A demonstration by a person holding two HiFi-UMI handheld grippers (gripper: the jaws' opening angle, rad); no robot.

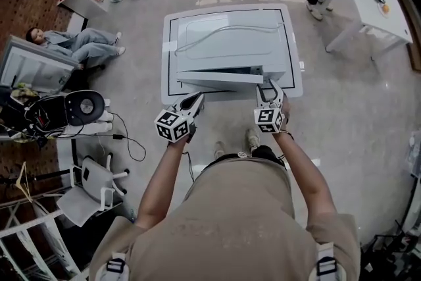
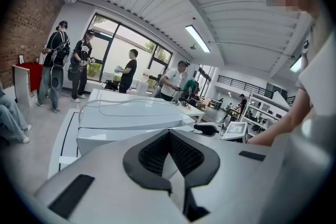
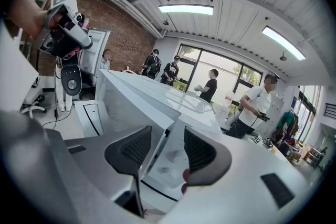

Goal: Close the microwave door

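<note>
A white microwave (image 1: 230, 43) stands on a low white table (image 1: 295, 87) in front of me. Its door (image 1: 217, 80) is ajar, the free edge swung out on the right. My right gripper (image 1: 270, 90) is at that edge. In the right gripper view the door (image 3: 128, 107) runs between the right gripper's (image 3: 167, 152) spread jaws, and the oven's inside shows in the gap beside the right pad. My left gripper (image 1: 196, 100) is shut and empty just in front of the door's left part. In the left gripper view the left gripper (image 2: 170, 157) points at the microwave (image 2: 131, 118).
A thin cable (image 1: 223, 33) lies on top of the microwave. Several people stand or sit around the room. Office chairs (image 1: 99, 181) and floor cables (image 1: 128, 141) are at my left. A white table (image 1: 378, 6) with small items stands at the far right.
</note>
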